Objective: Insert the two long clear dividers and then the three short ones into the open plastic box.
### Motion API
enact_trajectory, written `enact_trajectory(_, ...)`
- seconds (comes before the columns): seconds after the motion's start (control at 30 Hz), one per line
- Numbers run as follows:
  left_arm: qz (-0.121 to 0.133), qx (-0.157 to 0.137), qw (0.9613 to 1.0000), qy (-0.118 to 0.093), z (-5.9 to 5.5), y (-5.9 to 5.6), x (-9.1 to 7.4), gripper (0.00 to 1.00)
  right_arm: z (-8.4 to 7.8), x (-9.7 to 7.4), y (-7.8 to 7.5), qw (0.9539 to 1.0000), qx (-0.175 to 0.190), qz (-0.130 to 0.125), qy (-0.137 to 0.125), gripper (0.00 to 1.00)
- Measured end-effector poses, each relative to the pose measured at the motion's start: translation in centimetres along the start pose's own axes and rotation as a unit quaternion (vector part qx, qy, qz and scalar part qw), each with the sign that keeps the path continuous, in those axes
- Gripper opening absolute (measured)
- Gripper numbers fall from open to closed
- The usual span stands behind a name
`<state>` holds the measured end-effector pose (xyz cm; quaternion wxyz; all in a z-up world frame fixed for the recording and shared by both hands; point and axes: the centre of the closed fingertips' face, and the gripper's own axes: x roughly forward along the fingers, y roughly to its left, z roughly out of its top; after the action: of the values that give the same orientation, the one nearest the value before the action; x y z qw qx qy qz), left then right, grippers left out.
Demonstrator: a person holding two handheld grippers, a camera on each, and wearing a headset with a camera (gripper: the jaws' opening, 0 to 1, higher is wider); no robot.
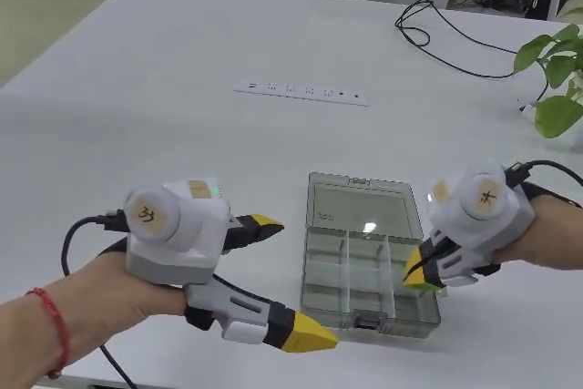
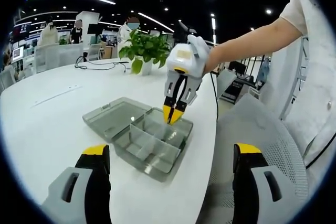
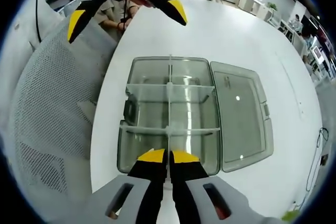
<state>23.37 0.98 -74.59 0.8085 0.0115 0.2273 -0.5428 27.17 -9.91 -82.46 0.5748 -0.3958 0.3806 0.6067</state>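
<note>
As the right gripper (image 3: pixel 169 157) is closed over the box (image 3: pixel 241 114), w/ nothing discernible gripped, dividers (image 3: pixel 169 85) should be pressed straight down; left gripper (image 2: pixel 171 149) is held spread nearby.

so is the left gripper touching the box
Apart. The right gripper view shows the left gripper with its jaws open, and bare white table lies between its nearer yellow tip and the rim of the plastic box.
</note>
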Motion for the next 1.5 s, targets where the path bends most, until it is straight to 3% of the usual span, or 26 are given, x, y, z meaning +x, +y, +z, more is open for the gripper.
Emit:
enact_trajectory(0.1,0.001,-0.001,1.0,0.002,-0.1,0.0,0.0,1.0,-0.3,0.0,0.2,1.0,-0.004,-0.001,0.003,0.09)
enact_trajectory(0.33,-0.001,0.001,1.0,0.004,-0.2,0.0,0.0,1.0,0.1,-0.9,0.1,0.9997,0.013,-0.013,-0.016,0.16)
enact_trajectory(0.67,0.005,0.005,0.9999,0.009,-0.3,0.3,-0.3,1.0,0.1,-3.0,-0.3,0.9962,0.049,-0.044,-0.056,0.24)
enact_trajectory(1.0,0.015,0.014,0.9997,0.011,-0.2,0.8,-0.6,1.0,-0.5,-5.3,0.0,0.9879,0.094,-0.077,-0.096,0.34)
enact_trajectory(1.23,0.023,0.017,0.9995,0.015,-0.4,1.2,-0.9,1.0,-2.0,-6.3,-0.1,0.9783,0.131,-0.1,-0.125,0.42)
enact_trajectory(1.5,0.029,0.014,0.9992,0.022,-1.0,1.6,-1.3,1.0,-3.2,-7.1,0.9,0.9668,0.167,-0.124,-0.149,0.56)
